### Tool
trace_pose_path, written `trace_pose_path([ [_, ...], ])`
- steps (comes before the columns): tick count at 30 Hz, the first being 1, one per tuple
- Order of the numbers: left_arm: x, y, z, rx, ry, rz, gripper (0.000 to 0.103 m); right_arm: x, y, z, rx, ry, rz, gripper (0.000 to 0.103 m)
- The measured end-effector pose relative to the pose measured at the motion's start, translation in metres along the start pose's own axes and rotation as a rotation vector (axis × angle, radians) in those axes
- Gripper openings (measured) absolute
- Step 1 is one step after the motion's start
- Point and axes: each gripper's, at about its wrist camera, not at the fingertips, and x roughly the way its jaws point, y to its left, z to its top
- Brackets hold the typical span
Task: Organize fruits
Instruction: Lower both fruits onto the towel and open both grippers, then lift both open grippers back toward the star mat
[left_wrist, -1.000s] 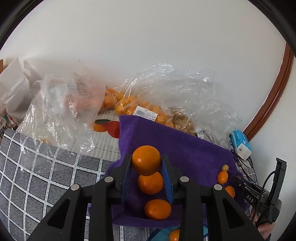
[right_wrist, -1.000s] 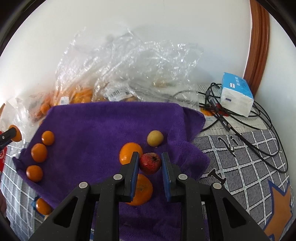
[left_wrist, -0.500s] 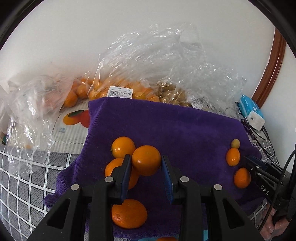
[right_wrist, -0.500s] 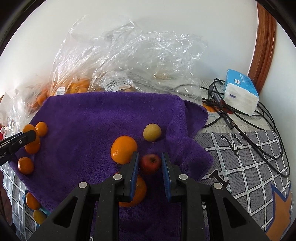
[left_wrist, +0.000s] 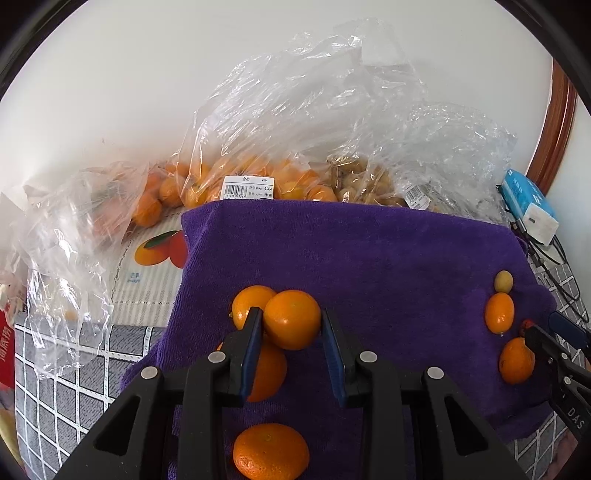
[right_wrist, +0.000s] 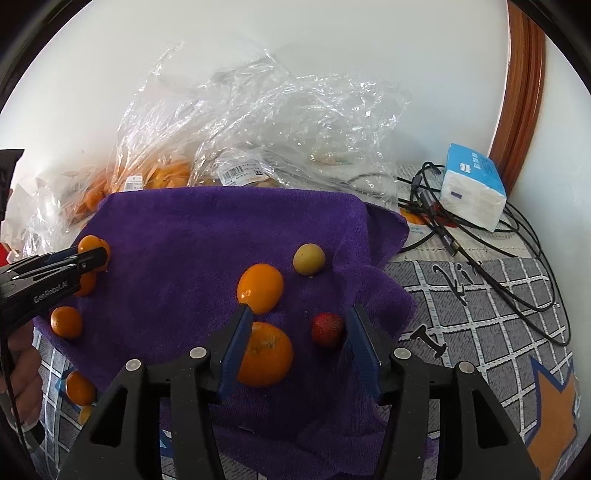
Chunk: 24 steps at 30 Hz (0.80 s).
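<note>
A purple towel (left_wrist: 369, 258) lies spread on the checked table cover. My left gripper (left_wrist: 291, 314) is shut on an orange (left_wrist: 291, 325) low over the towel's left part, with its jaws just starting to open. That orange touches another orange (left_wrist: 247, 301), and two more lie below it. My right gripper (right_wrist: 300, 312) is opening. A small red fruit (right_wrist: 328, 329) lies free on the towel (right_wrist: 184, 240) between its jaws, close to the right finger. A mandarin (right_wrist: 264, 354), an oval orange fruit (right_wrist: 260, 282) and a small yellow fruit (right_wrist: 309, 259) lie nearby.
Clear plastic bags of oranges (left_wrist: 229, 184) are piled against the white wall behind the towel. A tissue pack (right_wrist: 472, 184) and black cables (right_wrist: 498, 251) lie at the right. A person's hand (right_wrist: 18, 369) holds the left gripper. Small oranges (right_wrist: 79, 387) sit off the towel's near left corner.
The left gripper carried its orange across and down to the other oranges on the towel. The right jaws spread apart and let go of the red fruit, which now rests on the towel.
</note>
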Motion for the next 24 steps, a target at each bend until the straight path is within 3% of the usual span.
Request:
trace_pose_path([
  [3, -0.006, 0.006, -0.001, -0.013, 0.006, -0.01, 0.046, -0.004, 0.001, 0.0, 0.017, 0.001, -0.005, 0.053],
  [16, -0.072, 0.056, -0.025, -0.101, -0.08, -0.086, 0.057, -0.056, 0.023, -0.017, 0.021, -0.049, -0.036, 0.065],
  [24, -0.093, 0.089, -0.058, -0.131, -0.083, -0.06, 0.057, -0.078, 0.037, -0.038, 0.063, -0.049, -0.032, 0.065],
])
